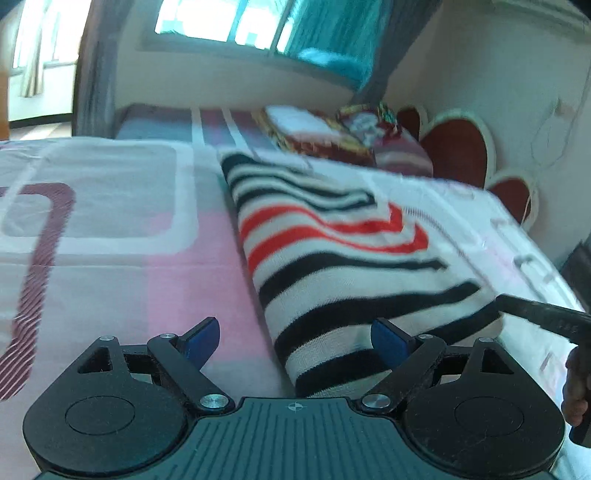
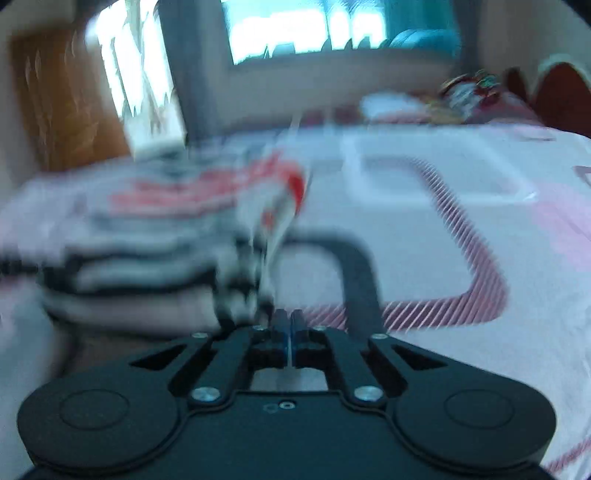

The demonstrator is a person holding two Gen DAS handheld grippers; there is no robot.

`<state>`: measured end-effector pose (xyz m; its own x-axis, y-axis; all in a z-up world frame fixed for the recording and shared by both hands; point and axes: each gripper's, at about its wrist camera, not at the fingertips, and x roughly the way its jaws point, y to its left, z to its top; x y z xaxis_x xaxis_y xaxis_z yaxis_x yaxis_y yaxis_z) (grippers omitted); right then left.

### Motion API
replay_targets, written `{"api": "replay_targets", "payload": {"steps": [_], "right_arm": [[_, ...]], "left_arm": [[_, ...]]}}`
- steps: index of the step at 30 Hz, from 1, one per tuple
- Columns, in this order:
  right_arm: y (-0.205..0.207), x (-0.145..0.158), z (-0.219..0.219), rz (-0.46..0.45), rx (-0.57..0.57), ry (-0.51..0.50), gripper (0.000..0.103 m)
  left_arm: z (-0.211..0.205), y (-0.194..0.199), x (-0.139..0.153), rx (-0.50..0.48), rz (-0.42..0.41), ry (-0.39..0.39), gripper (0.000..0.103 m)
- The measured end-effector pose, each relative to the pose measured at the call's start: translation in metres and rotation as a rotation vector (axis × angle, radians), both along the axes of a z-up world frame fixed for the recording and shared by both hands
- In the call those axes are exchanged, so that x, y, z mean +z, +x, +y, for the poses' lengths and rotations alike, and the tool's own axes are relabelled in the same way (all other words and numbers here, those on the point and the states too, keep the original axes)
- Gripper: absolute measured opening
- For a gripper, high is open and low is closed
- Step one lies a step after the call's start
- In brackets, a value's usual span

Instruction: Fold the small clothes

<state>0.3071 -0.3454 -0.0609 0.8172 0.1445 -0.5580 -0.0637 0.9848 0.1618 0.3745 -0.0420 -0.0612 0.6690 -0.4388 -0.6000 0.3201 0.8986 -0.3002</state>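
Observation:
A knitted garment (image 1: 332, 258) with black, red and white stripes lies folded lengthwise on the bed. My left gripper (image 1: 295, 341) stands open over its near end; the blue right pad (image 1: 388, 343) sits above the cloth and the left pad (image 1: 201, 343) is over bare sheet. In the right wrist view the same garment (image 2: 147, 240) is blurred at the left, with one edge lifted into a ridge that runs down to my right gripper (image 2: 290, 325). Its jaws are nearly together on that edge. The right gripper (image 1: 535, 314) also shows at the garment's right side.
The bed sheet (image 1: 110, 229) is pink and white with maroon rounded squares. Pillows and folded bedding (image 1: 332, 136) lie at the far end by a red headboard (image 1: 458, 147). A window (image 1: 221, 22) and a wooden door (image 2: 62, 99) are behind. A hand (image 1: 576, 387) shows at the right edge.

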Motion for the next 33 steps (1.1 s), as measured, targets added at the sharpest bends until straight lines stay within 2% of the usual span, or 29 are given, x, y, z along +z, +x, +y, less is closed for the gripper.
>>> {"api": "replay_targets", "payload": {"steps": [2,3,5,8,11,13,16,18,21,26,30,31,33], "right_arm": [[-0.007,0.020,0.010,-0.071,0.025,-0.014,0.016],[-0.008,0.027,0.018,-0.096,0.051,-0.030,0.021],[-0.001,0.032,0.033,-0.108,0.101,-0.058,0.024],[0.015,0.019,0.046,-0.049,0.120,-0.090,0.036],[0.019,-0.002,0.054,0.027,0.140,-0.149,0.029],[0.020,-0.016,0.057,0.070,0.142,-0.183,0.028],[0.016,-0.022,0.058,0.068,0.127,-0.175,0.029],[0.018,-0.024,0.056,0.079,0.126,-0.174,0.033],[0.021,-0.028,0.044,0.097,0.111,-0.102,0.034],[0.019,-0.029,0.038,0.110,0.099,-0.060,0.034],[0.023,-0.019,0.025,0.188,0.070,0.049,0.044],[0.020,-0.012,0.019,0.180,0.062,0.087,0.045],[0.014,-0.001,0.006,0.161,0.060,0.182,0.052]], "left_arm": [[0.005,-0.004,0.003,0.029,-0.010,-0.015,0.089],[0.005,-0.004,0.003,0.033,-0.002,-0.008,0.089],[0.003,-0.002,-0.004,0.041,0.034,0.021,0.089],[0.004,-0.002,-0.014,0.065,0.086,0.021,0.089],[0.005,-0.002,-0.024,0.082,0.114,0.024,0.089],[0.005,-0.003,-0.029,0.084,0.119,0.022,0.089],[0.004,-0.003,-0.033,0.089,0.115,0.022,0.089],[0.003,-0.002,-0.034,0.087,0.108,0.032,0.089],[0.003,-0.002,-0.034,0.089,0.105,0.043,0.089],[0.002,-0.003,-0.032,0.083,0.110,0.063,0.089],[0.004,-0.010,-0.012,0.054,0.104,0.093,0.089],[0.006,-0.011,-0.008,0.041,0.100,0.086,0.089],[0.014,-0.008,-0.003,0.020,0.110,0.021,0.089]]}}
